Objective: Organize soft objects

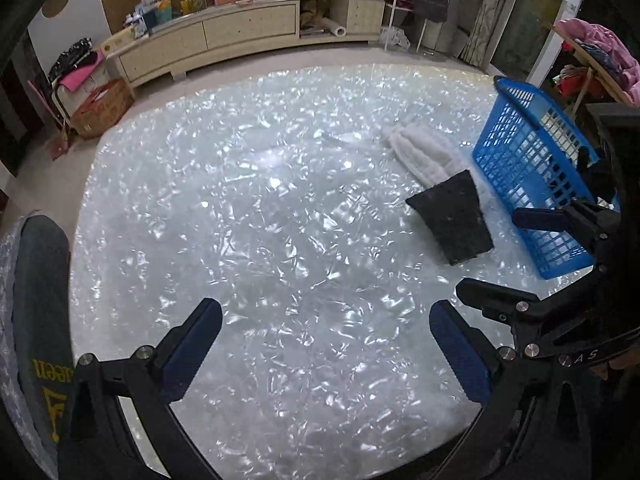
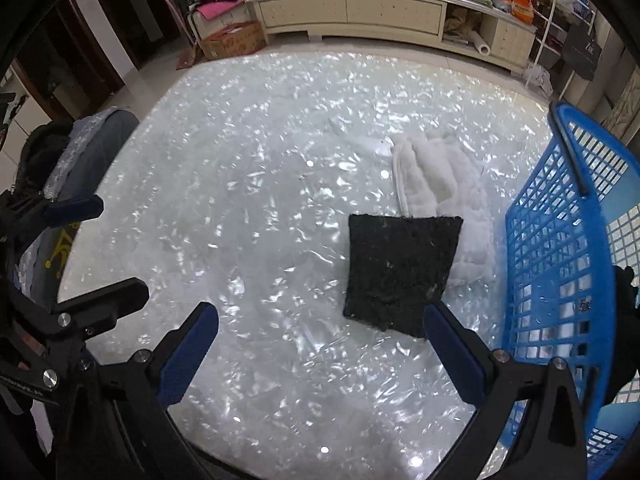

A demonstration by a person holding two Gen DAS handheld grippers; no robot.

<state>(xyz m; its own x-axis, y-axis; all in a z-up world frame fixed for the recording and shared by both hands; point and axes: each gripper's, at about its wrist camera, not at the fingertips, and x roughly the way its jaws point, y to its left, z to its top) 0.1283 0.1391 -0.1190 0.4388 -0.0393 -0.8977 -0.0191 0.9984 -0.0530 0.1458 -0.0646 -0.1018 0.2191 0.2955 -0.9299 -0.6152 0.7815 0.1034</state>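
Observation:
A black square pad (image 2: 400, 272) lies flat on the shiny white table (image 2: 260, 200), overlapping a white fluffy cloth (image 2: 444, 184) behind it. A blue plastic basket (image 2: 560, 264) stands at the right edge, tilted. My right gripper (image 2: 320, 344) is open just in front of the black pad, its right finger near the pad's front corner. In the left wrist view the black pad (image 1: 452, 220), the white cloth (image 1: 424, 152) and the blue basket (image 1: 532, 184) sit to the right. My left gripper (image 1: 326, 340) is open over bare table, and the right gripper (image 1: 504, 256) shows open at right.
A cream low cabinet (image 1: 240, 36) loaded with clutter runs along the far wall. A cardboard box (image 1: 102, 108) sits on the floor at the left. A grey chair back (image 1: 42, 312) stands by the table's left edge. Pink clothes (image 1: 604, 48) are piled at the far right.

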